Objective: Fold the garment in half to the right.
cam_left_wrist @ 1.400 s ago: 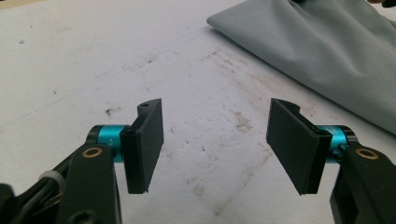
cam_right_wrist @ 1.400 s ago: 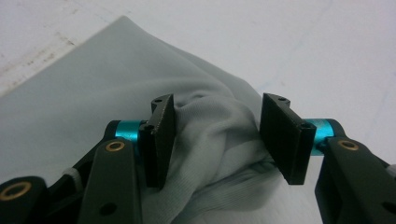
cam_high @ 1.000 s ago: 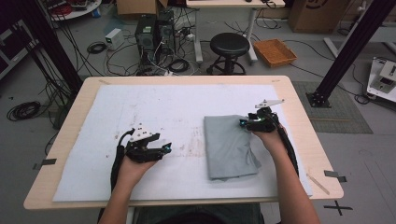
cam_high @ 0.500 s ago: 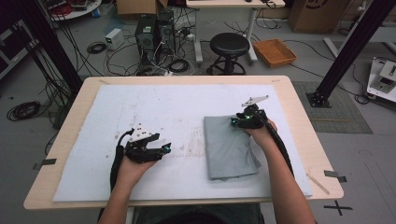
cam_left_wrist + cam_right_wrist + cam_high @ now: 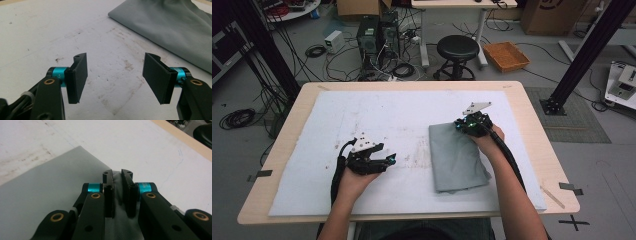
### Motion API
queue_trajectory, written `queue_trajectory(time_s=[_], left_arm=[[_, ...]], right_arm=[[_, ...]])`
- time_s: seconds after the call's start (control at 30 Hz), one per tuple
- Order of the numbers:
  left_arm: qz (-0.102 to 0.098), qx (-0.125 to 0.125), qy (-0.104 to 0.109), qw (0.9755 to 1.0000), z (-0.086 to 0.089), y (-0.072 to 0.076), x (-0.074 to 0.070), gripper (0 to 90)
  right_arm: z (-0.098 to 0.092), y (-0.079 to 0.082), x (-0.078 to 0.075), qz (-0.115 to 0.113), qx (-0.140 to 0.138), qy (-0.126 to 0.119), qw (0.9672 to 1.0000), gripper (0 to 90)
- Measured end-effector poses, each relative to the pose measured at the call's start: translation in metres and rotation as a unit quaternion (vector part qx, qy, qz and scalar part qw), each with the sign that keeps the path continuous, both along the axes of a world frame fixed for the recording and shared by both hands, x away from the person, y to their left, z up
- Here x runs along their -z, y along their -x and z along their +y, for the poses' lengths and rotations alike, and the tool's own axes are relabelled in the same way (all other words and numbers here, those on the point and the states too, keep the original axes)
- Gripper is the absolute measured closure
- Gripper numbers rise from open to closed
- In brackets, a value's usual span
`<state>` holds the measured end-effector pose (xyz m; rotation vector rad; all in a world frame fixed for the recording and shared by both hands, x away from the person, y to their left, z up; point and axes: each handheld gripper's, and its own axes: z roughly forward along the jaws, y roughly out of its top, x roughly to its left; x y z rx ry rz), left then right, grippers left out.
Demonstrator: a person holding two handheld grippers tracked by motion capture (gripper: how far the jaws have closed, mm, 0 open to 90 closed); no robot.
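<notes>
The folded grey cloth (image 5: 458, 157) lies right of centre in the high view, on the white mat (image 5: 362, 115) that covers the counter (image 5: 532, 125). At the cloth's upper right corner sits the right claw (image 5: 464, 124); its jaws have just been closing, and in the right gripper view (image 5: 117, 192) they stand nearly together with a ridge of cloth pinched up between them. Lower left, well apart from the cloth, the left claw (image 5: 387, 161) rests with its jaws wide open over bare, stained mat (image 5: 116, 80).
</notes>
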<state>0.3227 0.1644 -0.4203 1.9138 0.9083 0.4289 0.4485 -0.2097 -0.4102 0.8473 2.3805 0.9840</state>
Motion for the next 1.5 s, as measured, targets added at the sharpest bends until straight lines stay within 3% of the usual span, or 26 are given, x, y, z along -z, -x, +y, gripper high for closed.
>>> queue_trajectory(time_s=[0.03,0.1,0.13,0.2,0.23,0.27,0.37,0.4,0.47,0.57,0.67,0.77,0.83,0.9,0.97,1.0,1.07,1.17,1.3,1.33,1.37,1.5], left_arm=[[-0.001,0.001,-0.001,1.0,0.0,0.0,0.0,36.7],[0.0,0.001,0.0,1.0,0.0,0.0,0.0,36.7],[-0.001,0.0,-0.002,1.0,0.001,0.0,0.0,36.7],[0.001,-0.002,0.001,1.0,0.002,0.0,0.001,36.7],[0.001,-0.003,0.001,1.0,0.002,-0.001,0.001,36.7],[0.001,-0.004,0.002,1.0,0.003,-0.001,0.001,36.7],[0.002,-0.005,0.002,1.0,0.003,-0.001,0.002,36.7],[0.0,-0.004,0.002,1.0,0.003,-0.001,0.001,36.7],[-0.001,-0.001,0.001,1.0,0.002,0.0,0.001,36.7],[0.0,0.0,0.002,1.0,0.001,0.0,0.001,36.7],[0.002,-0.003,0.001,1.0,0.001,0.0,0.002,36.7],[0.002,-0.004,0.003,1.0,0.001,-0.001,0.002,36.7],[0.003,-0.004,0.0,1.0,0.001,-0.001,0.003,36.7],[0.003,-0.004,0.0,1.0,0.001,-0.001,0.003,36.7],[0.003,-0.002,0.0,1.0,0.001,0.0,0.003,36.7],[0.003,-0.002,-0.001,1.0,0.001,0.0,0.003,36.7],[0.002,-0.003,0.003,1.0,0.001,0.0,0.003,36.7],[0.002,-0.005,0.002,1.0,0.003,0.0,0.002,36.7],[-0.001,-0.011,0.005,0.9999,0.005,0.0,0.002,36.7],[-0.002,-0.012,0.004,0.9999,0.005,0.0,0.001,36.7],[-0.002,-0.013,0.005,0.9999,0.006,0.0,0.001,36.7],[-0.003,-0.012,0.003,0.9999,0.005,0.001,0.001,36.7]], right_arm=[[-0.003,-0.004,0.005,0.014,0.012,0.004,0.9998,74.1],[-0.006,-0.006,0.007,0.022,0.017,0.001,0.9996,71.3],[-0.013,-0.008,0.009,0.035,0.036,-0.013,0.9987,62.0],[-0.015,-0.008,0.008,0.036,0.04,-0.019,0.9983,61.4],[-0.018,-0.006,0.007,0.033,0.042,-0.026,0.9982,60.2],[-0.026,0.001,0.001,0.016,0.052,-0.034,0.998,58.2],[-0.033,0.005,-0.003,0.014,0.056,-0.044,0.9974,58.2],[-0.045,0.007,-0.003,0.018,0.069,-0.059,0.9957,56.9],[-0.049,0.006,-0.002,0.025,0.074,-0.066,0.9947,56.6],[-0.066,0.001,0.005,0.053,0.089,-0.105,0.9891,55.0],[-0.074,-0.002,0.011,0.073,0.092,-0.133,0.9842,59.2],[-0.073,-0.002,0.012,0.072,0.082,-0.124,0.9863,77.8],[-0.073,-0.001,0.007,0.05,0.084,-0.119,0.9881,85.9],[-0.075,0.001,0.004,0.028,0.104,-0.107,0.9884,87.1],[-0.08,0.001,0.002,0.028,0.114,-0.111,0.9869,85.6],[-0.083,0.003,0.002,0.031,0.114,-0.119,0.9859,79.8],[-0.085,0.009,0.0,0.031,0.114,-0.121,0.9856,72.6],[-0.083,0.028,-0.002,0.023,0.1,-0.112,0.9884,59.5],[-0.083,0.059,-0.002,0.01,0.08,-0.12,0.9895,53.6],[-0.083,0.073,0.001,0.016,0.067,-0.136,0.9883,53.4],[-0.083,0.073,0.001,0.016,0.067,-0.136,0.9883,53.4],[-0.076,0.099,0.011,0.028,0.039,-0.136,0.9895,52.2]])
